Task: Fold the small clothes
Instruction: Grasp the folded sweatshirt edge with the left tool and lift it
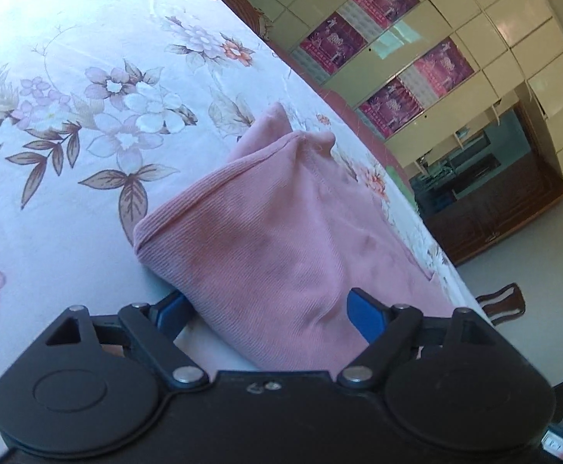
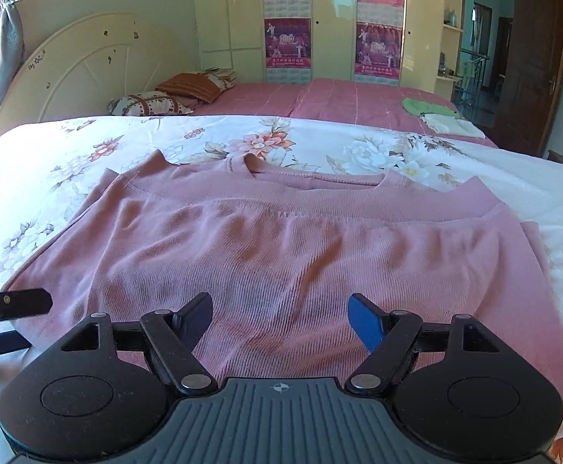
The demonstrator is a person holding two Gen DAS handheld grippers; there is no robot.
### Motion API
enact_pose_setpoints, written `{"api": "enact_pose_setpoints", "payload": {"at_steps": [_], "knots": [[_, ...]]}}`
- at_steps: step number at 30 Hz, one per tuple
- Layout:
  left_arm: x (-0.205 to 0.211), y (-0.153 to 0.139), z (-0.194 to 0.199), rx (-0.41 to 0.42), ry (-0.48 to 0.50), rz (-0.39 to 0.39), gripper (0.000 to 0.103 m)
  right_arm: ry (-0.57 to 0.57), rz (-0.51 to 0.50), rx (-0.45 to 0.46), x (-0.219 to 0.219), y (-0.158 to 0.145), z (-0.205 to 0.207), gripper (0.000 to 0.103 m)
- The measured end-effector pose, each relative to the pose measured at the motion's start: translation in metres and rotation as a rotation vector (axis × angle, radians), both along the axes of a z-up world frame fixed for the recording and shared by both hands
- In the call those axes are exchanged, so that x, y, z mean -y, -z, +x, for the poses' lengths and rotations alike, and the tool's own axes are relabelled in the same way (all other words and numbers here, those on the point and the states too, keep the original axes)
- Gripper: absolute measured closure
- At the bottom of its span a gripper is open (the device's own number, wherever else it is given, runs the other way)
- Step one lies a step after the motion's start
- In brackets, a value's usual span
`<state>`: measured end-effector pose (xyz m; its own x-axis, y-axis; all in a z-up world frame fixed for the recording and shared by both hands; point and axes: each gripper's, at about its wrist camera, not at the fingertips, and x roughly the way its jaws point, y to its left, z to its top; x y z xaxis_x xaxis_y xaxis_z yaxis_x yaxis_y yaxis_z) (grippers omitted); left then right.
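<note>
A pink ribbed garment lies folded on the floral bedsheet of the bed, its neckline on the far side and its folded edge running left to right across the middle.

The right gripper hangs over the near part of the garment. Its jaws stand wide apart, one blue finger to the right and the dark one to the left; the cloth lies flat beneath the gap and neither pad presses on it. At the near left edge of the garment, the tips of the left gripper show, just beside the cloth.

In the left wrist view, the left gripper is rolled, so the bed slants across the picture. The garment's side edge sits between its wide-open jaws. The left blue finger is just beside the fold, and the right one stands against the cloth; whether either touches it cannot be told. Nothing is clamped.
</note>
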<state>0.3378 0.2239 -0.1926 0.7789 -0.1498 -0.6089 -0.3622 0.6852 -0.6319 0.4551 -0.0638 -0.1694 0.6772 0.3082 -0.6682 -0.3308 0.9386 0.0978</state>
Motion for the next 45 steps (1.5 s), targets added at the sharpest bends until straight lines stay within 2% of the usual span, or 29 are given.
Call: {"api": "enact_pose_setpoints", "payload": {"at_steps": [2,4,6,8,10,12,15,19,23,28,33,36,39,43,45], "knots": [[-0.003,0.005,0.008,0.031,-0.029,-0.042,0.024,0.015,0.005,0.007,0.001,0.0,0.006,0.027],[-0.005,0.009,0.016,0.055,-0.053,-0.065,0.035,0.032,0.015,0.014,0.002,0.0,0.013,0.027],[-0.008,0.016,0.024,0.059,-0.081,-0.094,0.065,0.054,0.016,0.04,0.003,-0.003,0.019,0.027],[-0.013,0.026,0.03,0.05,-0.096,-0.129,0.084,0.069,-0.001,0.062,0.002,-0.004,0.023,0.027],[-0.014,0.029,0.032,0.058,-0.104,-0.134,0.086,0.082,-0.044,0.073,-0.002,0.0,0.027,0.027],[-0.01,0.026,0.032,0.064,-0.093,-0.098,0.089,0.066,-0.111,0.039,-0.008,0.018,0.03,0.027],[-0.01,0.023,0.032,0.08,-0.089,-0.094,0.091,0.027,-0.198,0.108,-0.016,0.035,0.02,0.027],[-0.002,0.002,0.029,0.151,-0.051,-0.014,0.092,0.024,-0.199,0.124,-0.014,0.038,0.019,0.027],[0.017,-0.029,0.034,0.241,0.033,0.091,0.092,0.026,-0.192,0.127,-0.014,0.038,0.02,0.027],[0.061,-0.065,0.056,0.334,0.19,0.181,0.092,0.014,-0.166,0.134,-0.008,0.032,0.021,0.027],[0.131,-0.083,0.079,0.393,0.393,0.248,0.092,0.122,-0.043,0.183,0.052,0.004,0.013,0.027],[0.178,-0.077,0.089,0.397,0.507,0.273,0.092,0.223,0.022,0.127,0.107,0.0,0.016,0.027],[0.221,-0.059,0.096,0.373,0.607,0.28,0.092,0.309,0.054,0.082,0.153,0.003,0.015,0.027],[0.265,-0.023,0.097,0.278,0.734,0.325,0.092,0.361,0.067,0.051,0.191,0.006,0.006,0.027],[0.277,-0.008,0.095,0.23,0.756,0.366,0.088,0.366,0.094,0.025,0.206,0.007,0.001,0.027]]}}
